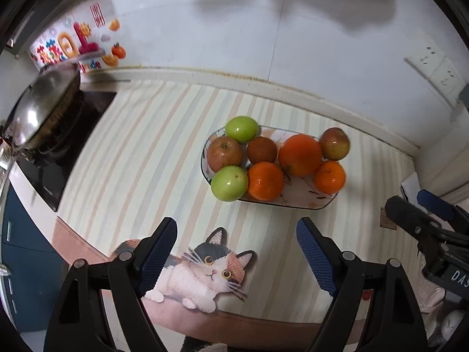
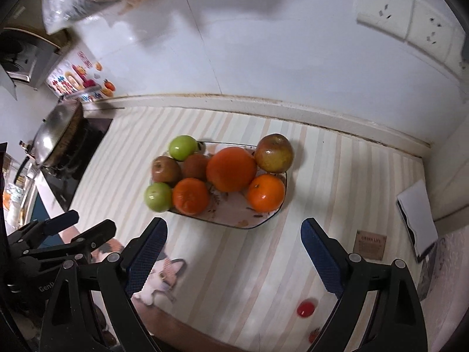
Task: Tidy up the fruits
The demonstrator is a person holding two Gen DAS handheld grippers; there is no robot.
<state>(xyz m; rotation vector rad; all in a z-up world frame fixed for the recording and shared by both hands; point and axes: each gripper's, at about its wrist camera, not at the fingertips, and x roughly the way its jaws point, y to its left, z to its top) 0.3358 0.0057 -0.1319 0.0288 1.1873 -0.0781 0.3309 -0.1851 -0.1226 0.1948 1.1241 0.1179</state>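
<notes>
Blue ribbed pads line the black plastic fingers of both tools, and each pair stands wide apart with nothing between them. The left gripper hangs over a striped mat whose near end carries a printed calico cat; the cat's lower body is partly cut off by the fingers. The right gripper hovers over the same mat, and only its two fingers and part of its black frame show at the right edge of the left view. In the right view a small glossy red thing lies on the mat near the right finger, too blurred to name, and a brown label lies further right.

Beyond both grippers, well apart from them, sits an oblong dish with a dark rim and a painted pattern. It holds the fruits, packed touching: two smooth green apples at its left end, one overhanging the rim, a red apple between them, a dull brown-orange fruit, a small orange, a large orange, another small orange, and a mottled red-green apple at the far right corner.

Further left a metal wok rests on a black hob, blurred. White wall tiles rise behind, with sockets at right and a hazy crinkled bag at the top edge
</notes>
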